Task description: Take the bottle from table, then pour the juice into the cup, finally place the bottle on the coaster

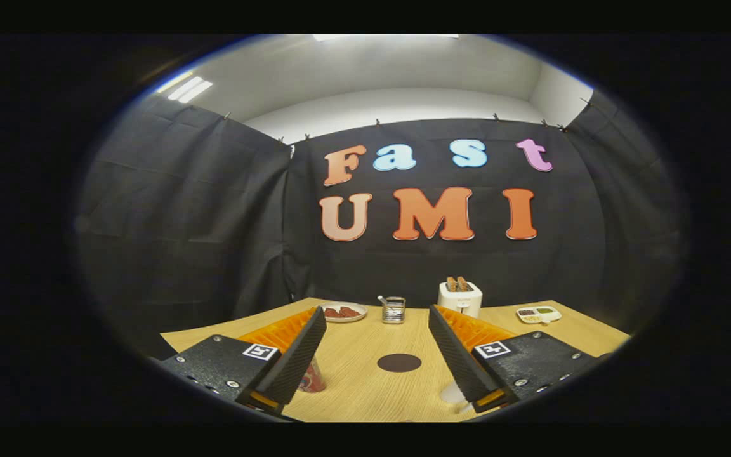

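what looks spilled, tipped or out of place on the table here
Nothing stands out. The round dark coaster lies flat on the wooden table between the open gripper fingers; white toaster, small glass jar and plates stand upright beyond.

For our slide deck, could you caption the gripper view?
Open claw above the wooden table, dark coaster between its fingers.

We see the gripper held level, looking forward along its two fingers. The fingers stand wide apart, each angled inward toward its tip, with nothing between them. Both pads are bare and press on nothing. Each finger is carried on a flat mount fixed with screws and bearing a square marker.
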### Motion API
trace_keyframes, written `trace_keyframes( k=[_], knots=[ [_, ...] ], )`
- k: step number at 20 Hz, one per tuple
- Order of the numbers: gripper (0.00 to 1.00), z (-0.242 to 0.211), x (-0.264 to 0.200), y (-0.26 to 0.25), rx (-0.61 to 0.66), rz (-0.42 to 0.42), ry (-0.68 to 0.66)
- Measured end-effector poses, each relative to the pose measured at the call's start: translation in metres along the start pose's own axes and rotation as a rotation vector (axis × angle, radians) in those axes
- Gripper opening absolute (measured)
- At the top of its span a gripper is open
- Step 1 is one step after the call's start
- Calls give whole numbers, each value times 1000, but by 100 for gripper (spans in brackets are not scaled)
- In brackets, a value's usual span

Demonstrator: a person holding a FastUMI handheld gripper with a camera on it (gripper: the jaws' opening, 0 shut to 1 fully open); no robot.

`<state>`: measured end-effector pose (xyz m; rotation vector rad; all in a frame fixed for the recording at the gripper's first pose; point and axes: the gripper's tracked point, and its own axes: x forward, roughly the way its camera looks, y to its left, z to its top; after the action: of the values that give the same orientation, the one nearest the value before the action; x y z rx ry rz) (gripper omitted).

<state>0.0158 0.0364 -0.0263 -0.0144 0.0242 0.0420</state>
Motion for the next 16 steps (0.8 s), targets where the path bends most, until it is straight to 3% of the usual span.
trace_keyframes(
  k=[16],
  knots=[
    [97,-88,17,61,53,108,104]
  ],
)
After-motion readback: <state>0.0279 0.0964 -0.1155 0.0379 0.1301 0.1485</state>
